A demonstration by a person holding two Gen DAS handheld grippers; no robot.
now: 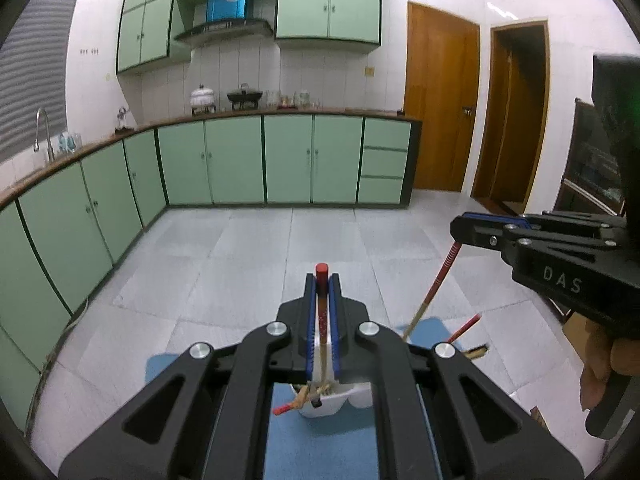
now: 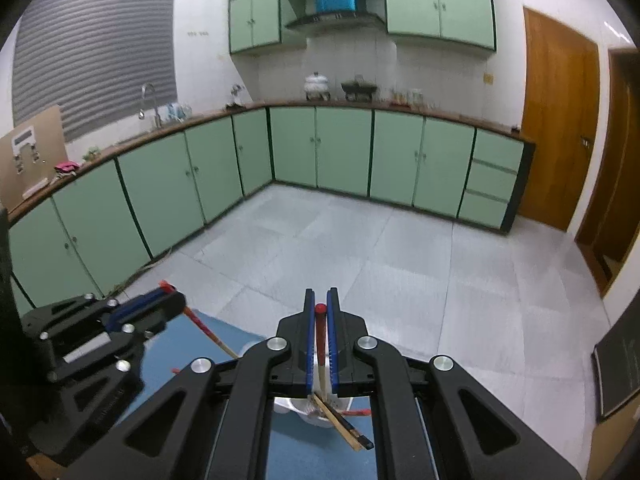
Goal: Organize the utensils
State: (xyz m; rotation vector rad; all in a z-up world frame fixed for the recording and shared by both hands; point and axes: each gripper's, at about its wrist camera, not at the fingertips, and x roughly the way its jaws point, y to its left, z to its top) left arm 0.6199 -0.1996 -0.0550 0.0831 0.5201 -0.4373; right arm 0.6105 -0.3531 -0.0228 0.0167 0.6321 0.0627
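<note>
In the left wrist view, my left gripper [image 1: 322, 280] is shut on a red-topped chopstick [image 1: 322, 312], which stands upright between the blue pads. Below it, a white holder [image 1: 332, 400] on a blue mat [image 1: 320, 444] contains several chopsticks. To the right, my right gripper [image 1: 458, 231] pinches another red chopstick [image 1: 438, 280] that slants down toward the mat. In the right wrist view, my right gripper [image 2: 320, 296] is shut on its red-topped chopstick [image 2: 320, 328] above the white holder [image 2: 308, 412]. My left gripper [image 2: 172, 298] holds its chopstick [image 2: 206, 330] at the left.
Another red chopstick [image 1: 466, 327] lies at the mat's right edge. A hand [image 1: 600, 368] grips the right tool. Green cabinets [image 2: 320, 148] line the far and left walls across a tiled floor [image 2: 360, 248]. Wooden doors [image 1: 440, 108] stand at the right.
</note>
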